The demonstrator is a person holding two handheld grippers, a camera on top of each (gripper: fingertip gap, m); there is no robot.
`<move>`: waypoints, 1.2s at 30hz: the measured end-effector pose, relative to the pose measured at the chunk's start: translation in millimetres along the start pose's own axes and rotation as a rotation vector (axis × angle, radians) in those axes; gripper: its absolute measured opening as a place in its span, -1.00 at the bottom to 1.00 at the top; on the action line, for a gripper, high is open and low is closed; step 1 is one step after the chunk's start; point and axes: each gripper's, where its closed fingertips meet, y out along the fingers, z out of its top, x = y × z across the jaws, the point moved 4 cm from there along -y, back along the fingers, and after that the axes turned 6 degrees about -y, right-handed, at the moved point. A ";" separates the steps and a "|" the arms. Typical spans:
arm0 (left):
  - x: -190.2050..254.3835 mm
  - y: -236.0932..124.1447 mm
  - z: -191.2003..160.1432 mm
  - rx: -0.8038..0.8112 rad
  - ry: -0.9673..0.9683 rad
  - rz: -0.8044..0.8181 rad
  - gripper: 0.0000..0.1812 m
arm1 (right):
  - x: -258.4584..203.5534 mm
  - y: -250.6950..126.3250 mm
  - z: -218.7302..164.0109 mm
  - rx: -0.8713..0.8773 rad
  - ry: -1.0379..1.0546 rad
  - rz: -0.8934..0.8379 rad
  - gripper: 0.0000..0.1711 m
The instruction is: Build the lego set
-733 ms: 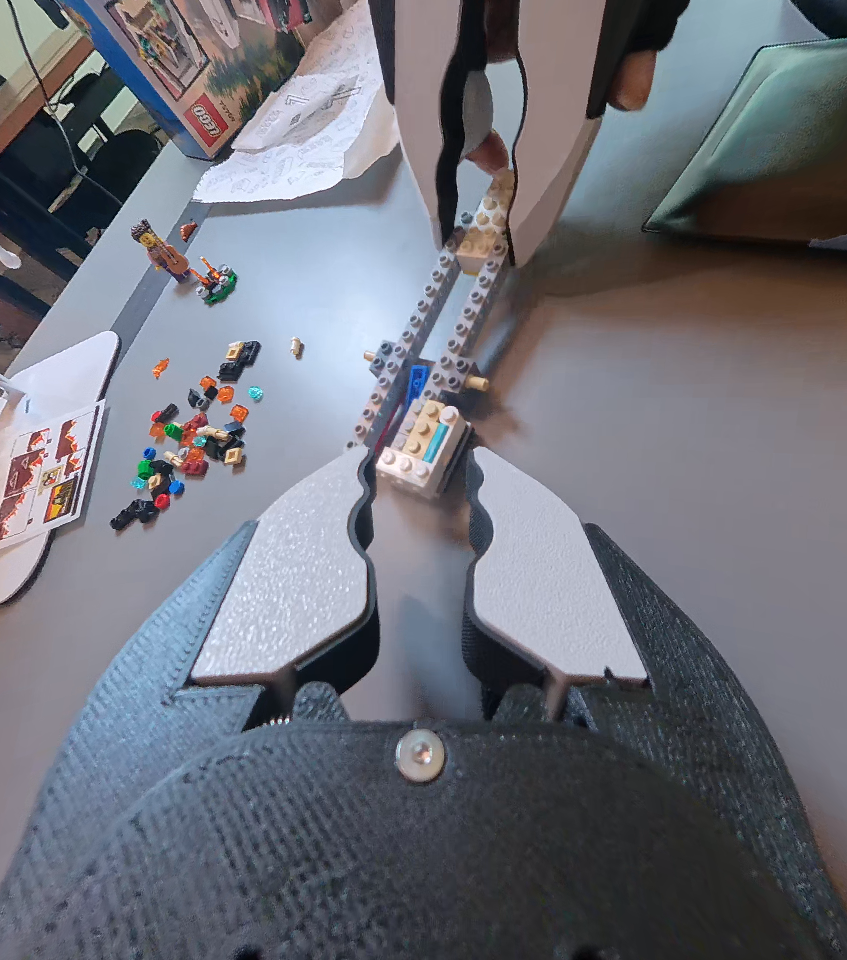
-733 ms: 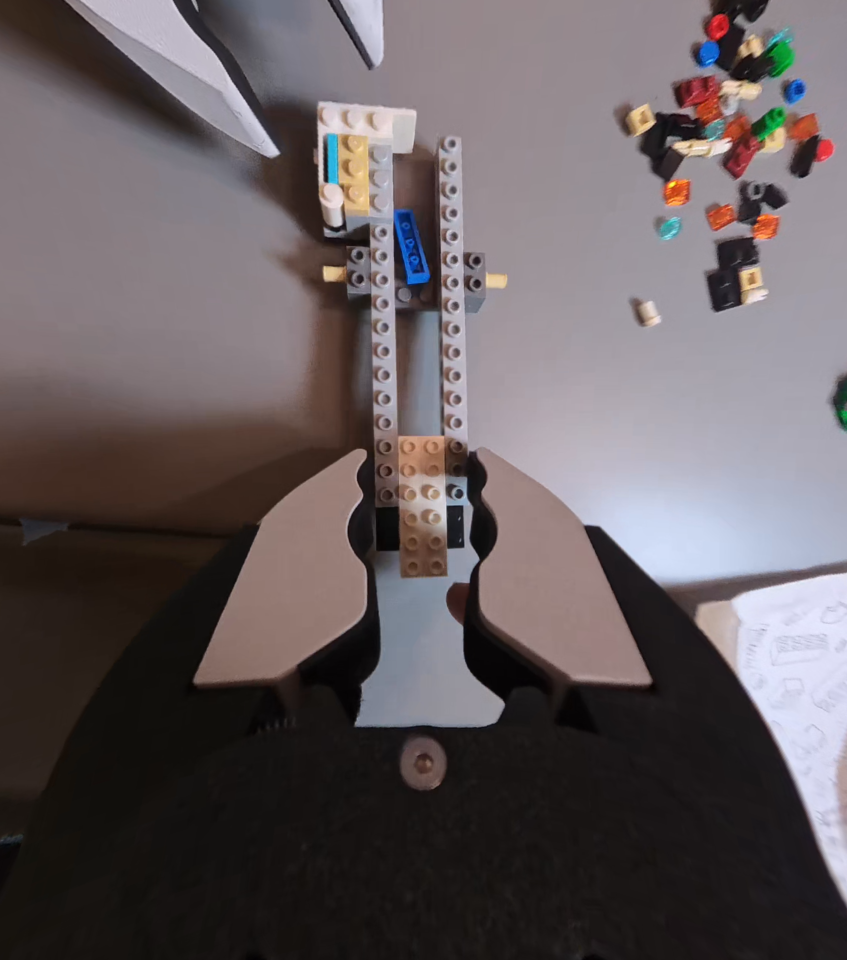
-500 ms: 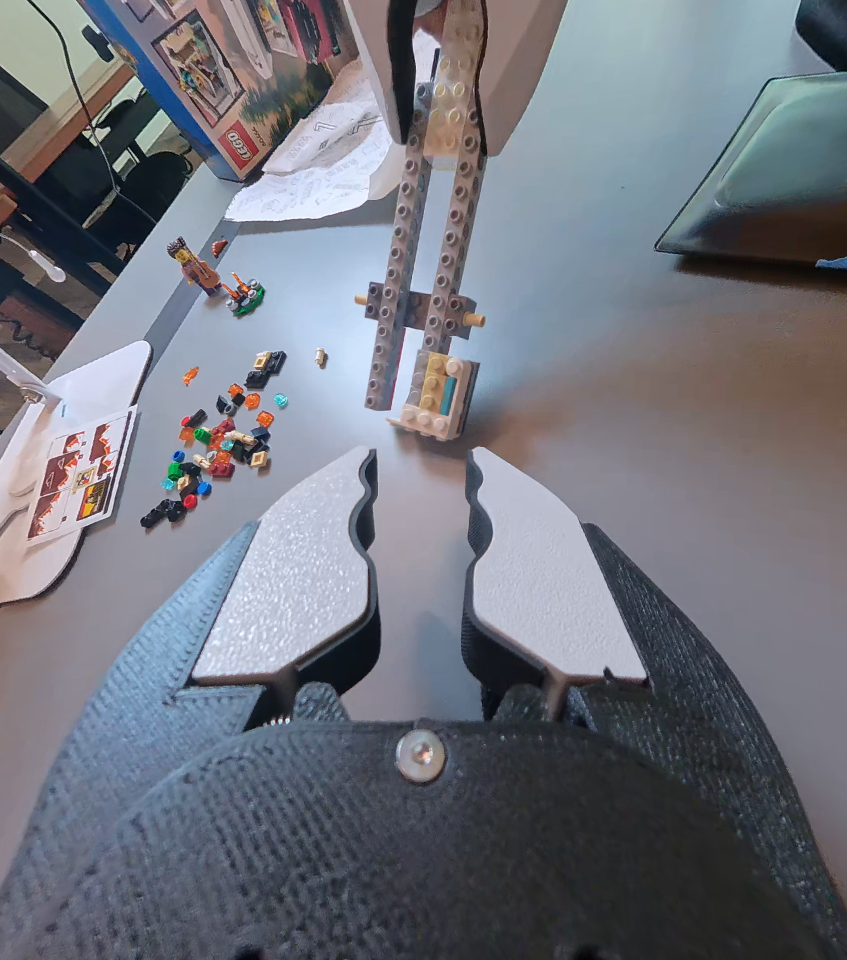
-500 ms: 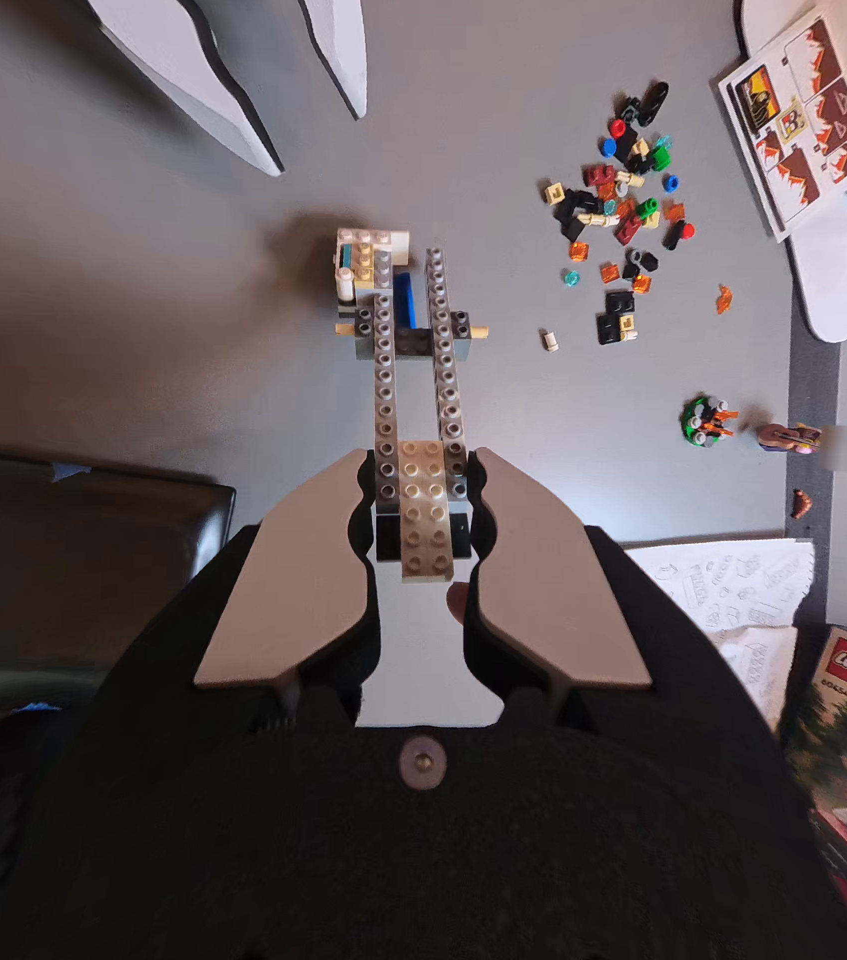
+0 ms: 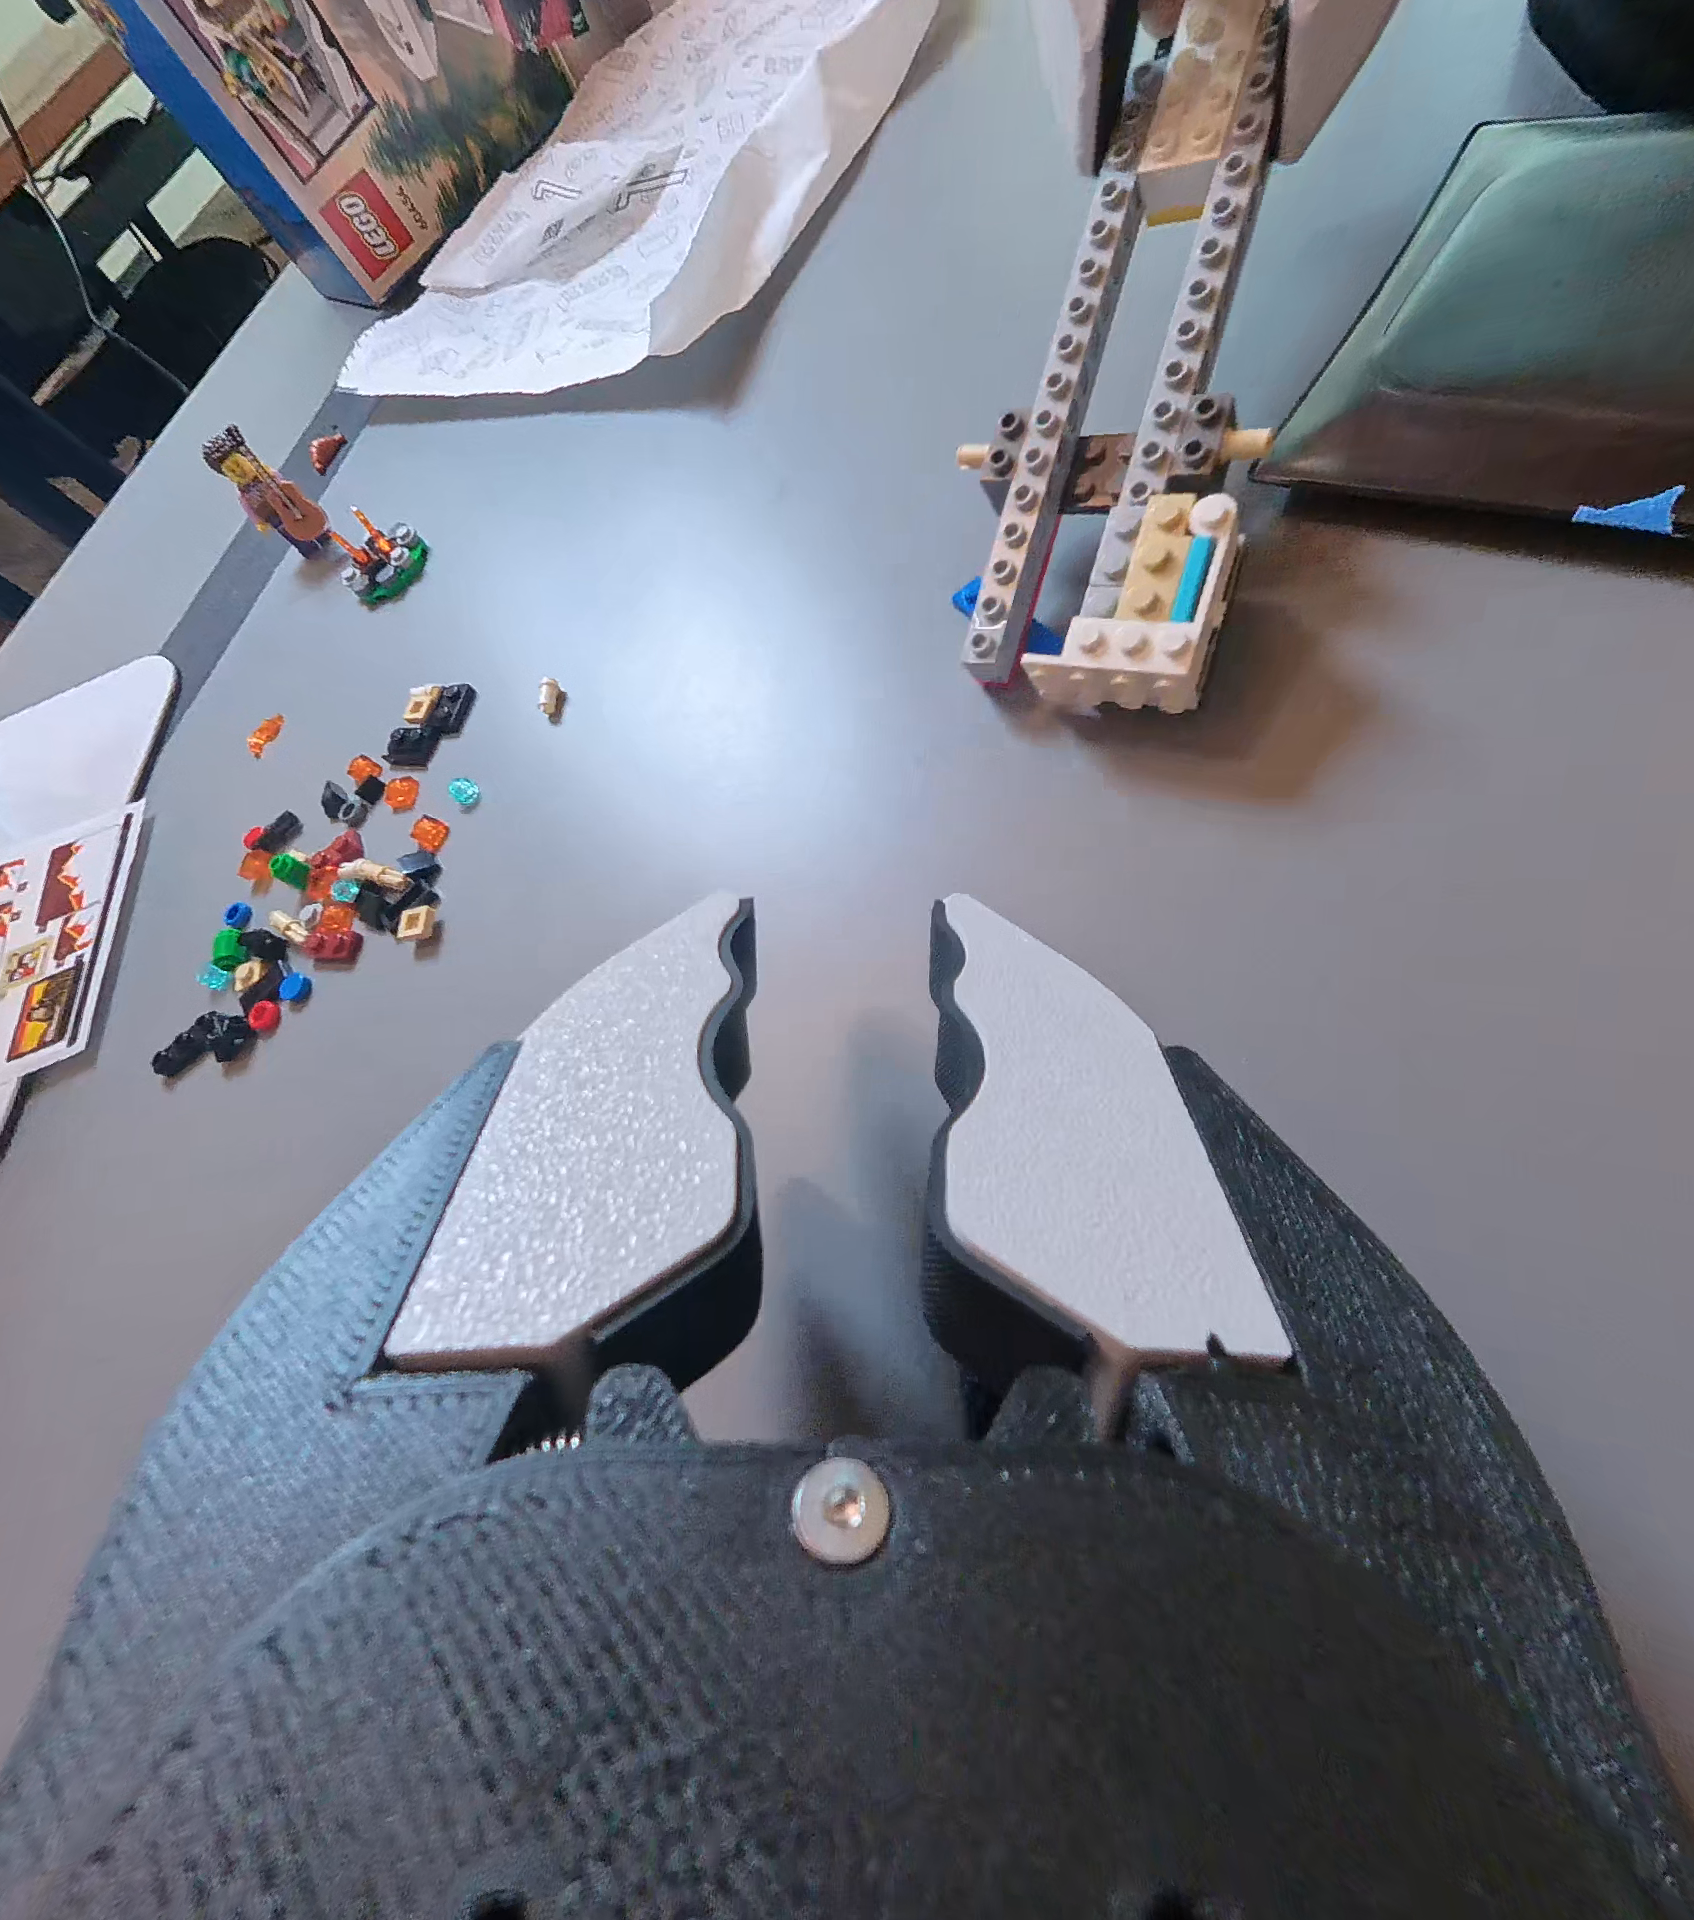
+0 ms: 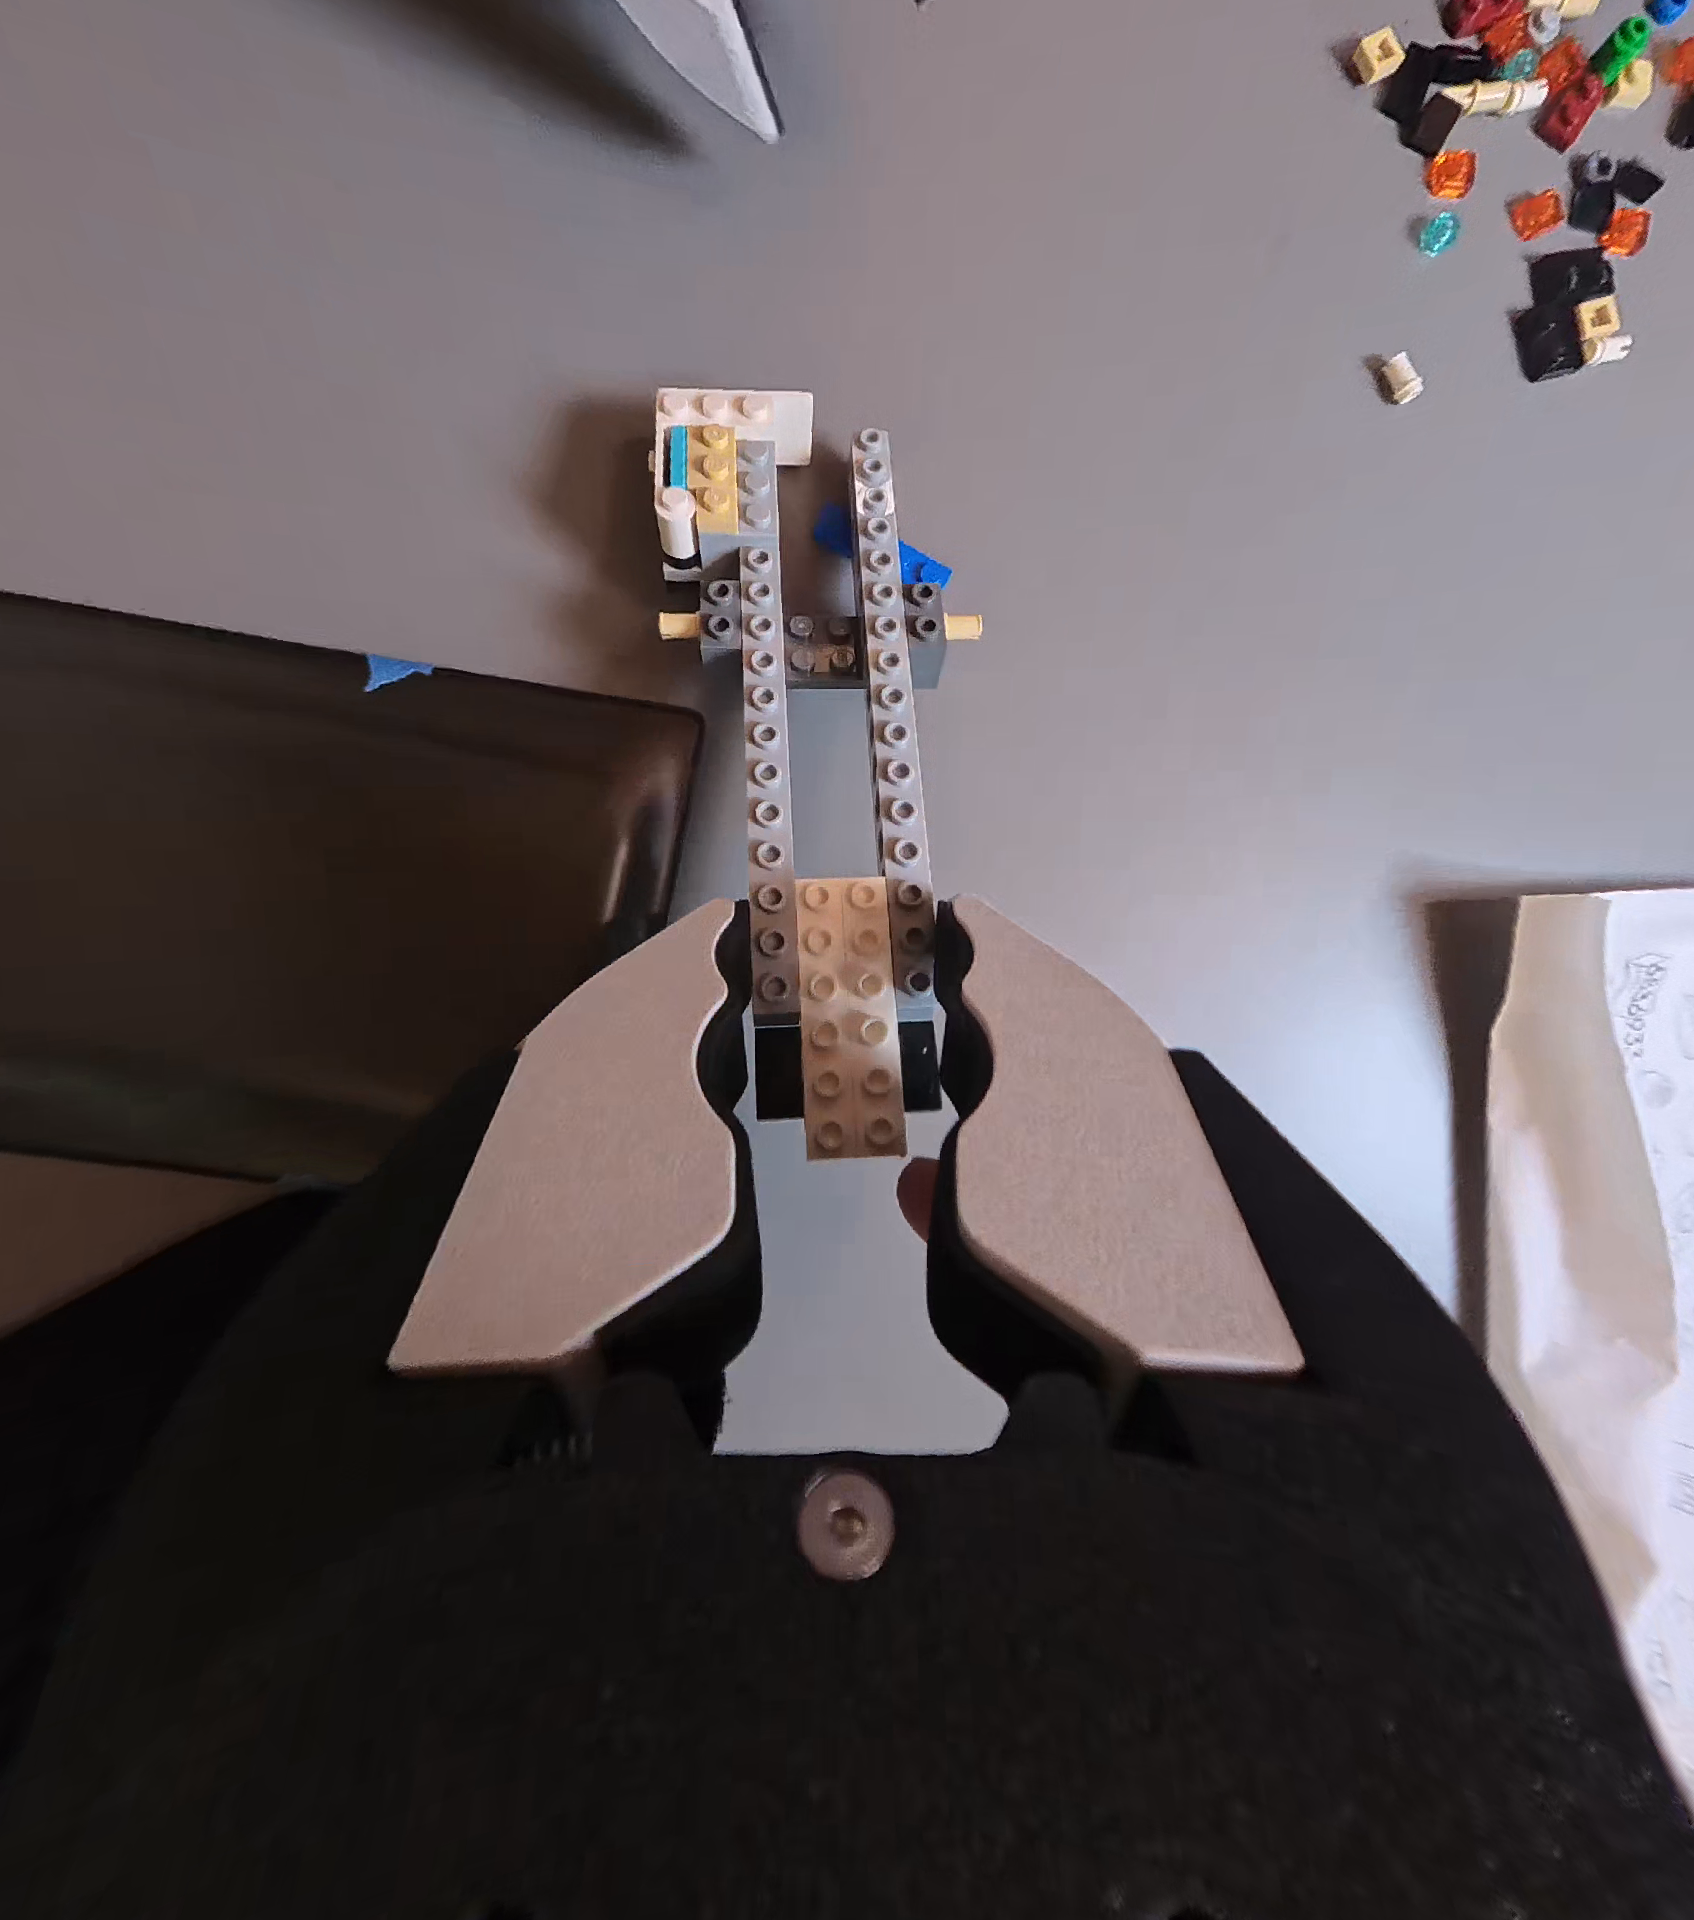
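The long grey Lego frame [image 6: 827, 727] has two studded beams, a cross piece with tan pins and a tan plate. My right gripper [image 6: 843, 914] is shut on its tan-plate end. A white, tan and teal block [image 6: 729, 457] sits at the frame's far end, with a blue piece [image 6: 916, 566] beside it. In the left wrist view the frame [image 5: 1103, 416] slopes down from the right gripper [image 5: 1196, 62] to the white block [image 5: 1134, 613] low at the table. My left gripper [image 5: 841, 925] is open and empty, well short of the block.
A pile of small loose pieces [image 5: 334, 883] lies at left, with a minifigure [image 5: 261, 499] and a campfire build [image 5: 386, 556] behind it. A sticker sheet [image 5: 1, 956], the Lego box [image 5: 323, 125] and a paper bag [image 5: 635, 208] lie farther left. A dark pad [image 5: 1601, 312] is right of the frame. Across from one pair of fingers to the other is roughly 15 cm. From either gripper's tips it is about 25 cm to the campfire build [image 5: 386, 556].
The right gripper lifted the frame and carried it right, next to the dark pad. My left gripper drew back from the white block and stays open.
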 end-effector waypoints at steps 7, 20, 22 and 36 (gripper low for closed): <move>3.6 23.1 11.3 -0.020 -0.037 -0.076 -0.65 | -6.3 -11.1 2.8 0.214 -0.015 -0.084 -0.61; 32.6 53.7 38.7 -0.144 -0.156 -0.161 -0.63 | 10.2 -37.1 -58.0 0.275 0.143 -0.096 -0.61; 39.3 61.7 40.3 -0.213 -0.203 -0.192 -0.59 | 9.4 -36.8 -60.8 0.265 0.139 -0.093 -0.61; 31.2 38.2 20.8 -0.389 -0.061 -0.295 -0.91 | 2.9 -5.5 -45.5 0.188 0.024 -0.006 -0.61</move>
